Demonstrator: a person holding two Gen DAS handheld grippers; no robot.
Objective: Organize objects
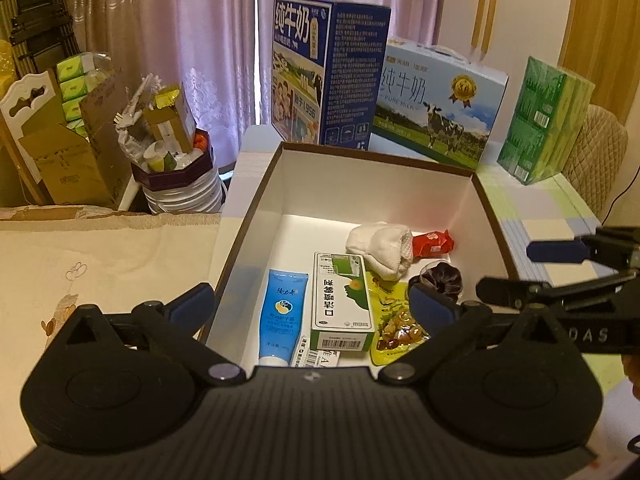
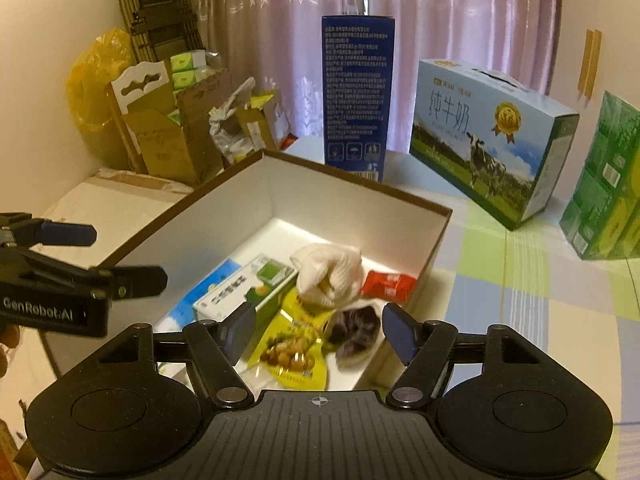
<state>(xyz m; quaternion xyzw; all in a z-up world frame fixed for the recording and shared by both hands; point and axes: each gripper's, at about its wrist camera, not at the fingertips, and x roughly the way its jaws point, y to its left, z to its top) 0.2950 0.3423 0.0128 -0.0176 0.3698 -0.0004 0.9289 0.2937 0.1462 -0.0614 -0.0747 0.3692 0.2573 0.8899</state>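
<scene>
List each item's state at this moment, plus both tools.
Left tool: open, empty.
Right tool: open, empty.
Storage box: lidless, holding items.
Blue tube: lying flat in box.
Green carton: flat, beside tube.
White cloth: bunched up.
Yellow snack pouch: sealed, flat.
Red packet: in far corner.

I work in a lived-in home: pink lace curtains (image 1: 160, 40), a quilted beige chair back (image 1: 596, 148), stacked brown cardboard boxes (image 1: 72, 152), checked cloth on my desk (image 2: 520, 280).
</scene>
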